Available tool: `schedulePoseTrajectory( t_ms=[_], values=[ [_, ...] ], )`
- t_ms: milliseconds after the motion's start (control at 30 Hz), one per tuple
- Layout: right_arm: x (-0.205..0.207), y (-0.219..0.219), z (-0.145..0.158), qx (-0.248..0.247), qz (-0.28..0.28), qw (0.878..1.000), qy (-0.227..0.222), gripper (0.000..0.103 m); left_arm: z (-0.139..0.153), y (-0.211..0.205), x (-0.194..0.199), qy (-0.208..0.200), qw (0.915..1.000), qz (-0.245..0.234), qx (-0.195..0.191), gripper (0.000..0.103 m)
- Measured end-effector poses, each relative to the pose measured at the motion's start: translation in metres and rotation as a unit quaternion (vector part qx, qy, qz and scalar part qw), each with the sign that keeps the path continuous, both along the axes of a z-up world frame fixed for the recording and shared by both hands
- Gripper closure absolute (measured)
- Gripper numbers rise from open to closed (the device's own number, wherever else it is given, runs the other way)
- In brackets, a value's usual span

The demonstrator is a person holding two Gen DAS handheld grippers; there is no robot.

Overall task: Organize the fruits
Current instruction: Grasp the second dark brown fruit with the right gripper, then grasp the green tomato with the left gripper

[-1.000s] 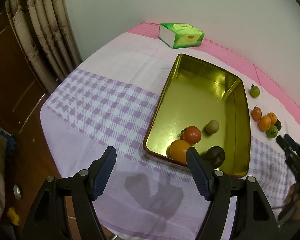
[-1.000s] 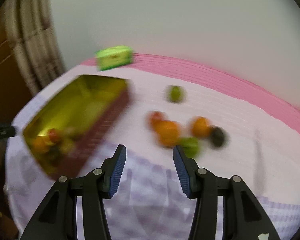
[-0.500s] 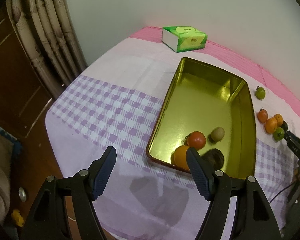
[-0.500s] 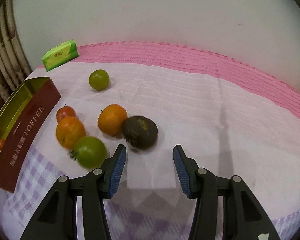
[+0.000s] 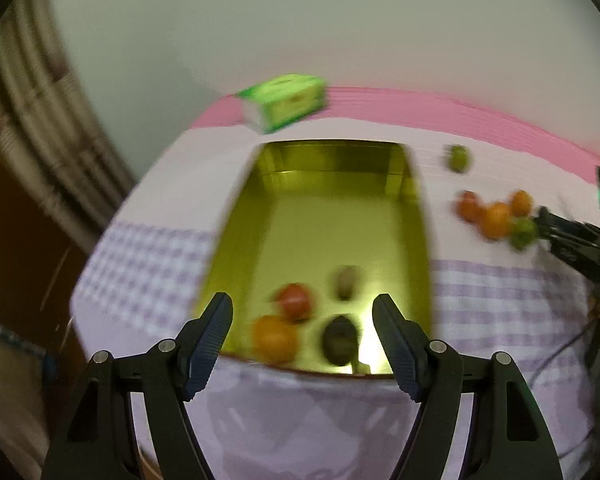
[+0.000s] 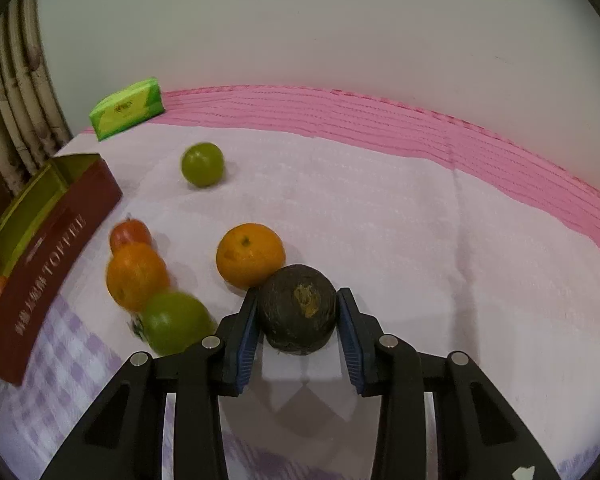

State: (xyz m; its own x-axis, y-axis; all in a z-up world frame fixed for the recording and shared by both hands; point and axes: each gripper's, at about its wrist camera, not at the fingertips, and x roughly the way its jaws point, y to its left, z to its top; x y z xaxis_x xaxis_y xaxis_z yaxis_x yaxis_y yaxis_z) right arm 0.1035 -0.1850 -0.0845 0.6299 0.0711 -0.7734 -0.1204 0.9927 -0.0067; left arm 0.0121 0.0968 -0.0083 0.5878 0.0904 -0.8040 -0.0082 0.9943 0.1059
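My right gripper has its pads on both sides of a dark round fruit on the cloth; it looks closed on it. An orange touches that fruit. A second orange, a green fruit, a red fruit and a far green fruit lie to the left. The gold tin holds an orange, a red fruit, a dark fruit and a brownish fruit. My left gripper is open and empty above the tin's near end.
A green tissue box lies at the back by the pink cloth band. The tin's red side stands left of the loose fruits. A curtain hangs at the left. The table edge drops off at front left.
My right gripper moved forward onto the dark fruit and narrowed around it. My left gripper swung right, so the tin now lies straight ahead; that view is blurred.
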Motion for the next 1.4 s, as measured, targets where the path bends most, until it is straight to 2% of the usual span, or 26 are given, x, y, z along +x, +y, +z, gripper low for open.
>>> schedulePoseTrajectory(
  t_ms=[167,300,433,500,600,733,1000,1067,1400],
  values=[
    [-0.022,-0.023,0.0,-0.013,-0.03,0.999,-0.002,0.068,0.0,-0.061,0.015,0.004,0.9961,-0.08,-0.036,0.03],
    [-0.038,-0.044,0.0,-0.033,-0.048,0.998,-0.004,0.069,-0.006,-0.108,0.031,0.004,0.9881,-0.139,-0.066,0.03],
    [-0.045,-0.062,-0.001,-0.011,-0.07,0.997,-0.002,0.068,-0.023,-0.15,0.052,0.033,0.9778,-0.183,-0.097,0.031],
    [-0.045,-0.061,-0.001,-0.017,-0.07,0.997,-0.002,0.068,-0.03,-0.165,0.057,0.039,0.9758,-0.19,-0.101,0.033],
    [-0.046,-0.061,-0.001,-0.019,-0.069,0.997,-0.003,0.068,-0.042,-0.18,0.069,0.054,0.9754,-0.19,-0.099,0.038],
    [-0.047,-0.063,0.0,-0.013,-0.069,0.998,-0.002,0.068,-0.059,-0.189,0.086,0.075,0.9776,-0.173,-0.094,0.05],
    [-0.047,-0.062,0.0,-0.009,-0.069,0.998,-0.002,0.068,-0.069,-0.204,0.106,0.076,0.9811,-0.151,-0.094,0.051],
    [-0.046,-0.062,0.0,-0.008,-0.069,0.998,-0.002,0.068,-0.073,-0.203,0.107,0.082,0.9824,-0.142,-0.09,0.066],
    [-0.047,-0.062,0.001,-0.008,-0.069,0.998,-0.002,0.067,-0.066,-0.185,0.08,0.081,0.9838,-0.139,-0.078,0.067]
  ],
)
